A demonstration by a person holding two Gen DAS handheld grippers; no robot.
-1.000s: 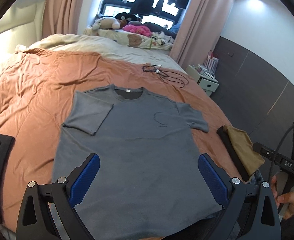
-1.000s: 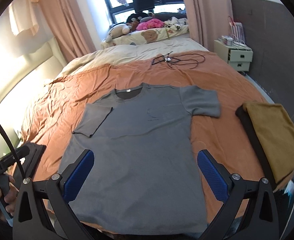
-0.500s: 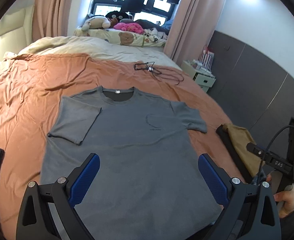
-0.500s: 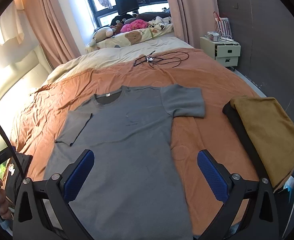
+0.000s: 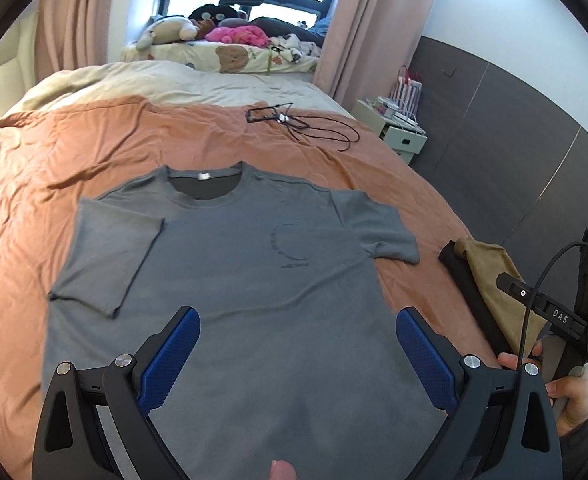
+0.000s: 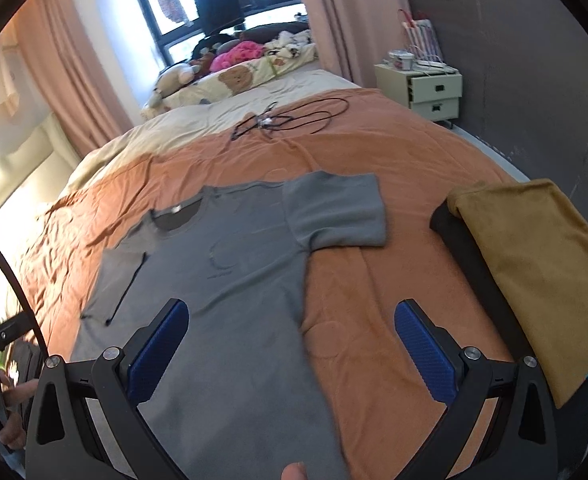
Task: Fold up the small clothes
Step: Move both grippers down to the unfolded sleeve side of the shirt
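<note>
A grey T-shirt (image 5: 234, 280) lies flat, front up, on the orange bedspread (image 5: 94, 148). Its left sleeve (image 5: 110, 256) is folded in over the body; the right sleeve (image 5: 374, 228) lies spread out. My left gripper (image 5: 298, 336) is open and empty above the shirt's lower half. My right gripper (image 6: 292, 332) is open and empty above the shirt's right side edge; the shirt (image 6: 230, 280) fills the left half of that view. The right gripper's body (image 5: 554, 316) shows at the right edge of the left wrist view.
A folded mustard cloth (image 6: 534, 264) on a dark cloth (image 6: 454, 232) lies at the bed's right edge. Black cables (image 5: 302, 124) lie farther up the bed. A bedside cabinet (image 6: 426, 88) stands by the dark wall. Soft toys (image 5: 198, 32) sit by the window.
Both grippers have moved closer to the shirt. The right gripper has shifted right, toward the shirt's right edge. Both stay open; the shirt has not moved.
</note>
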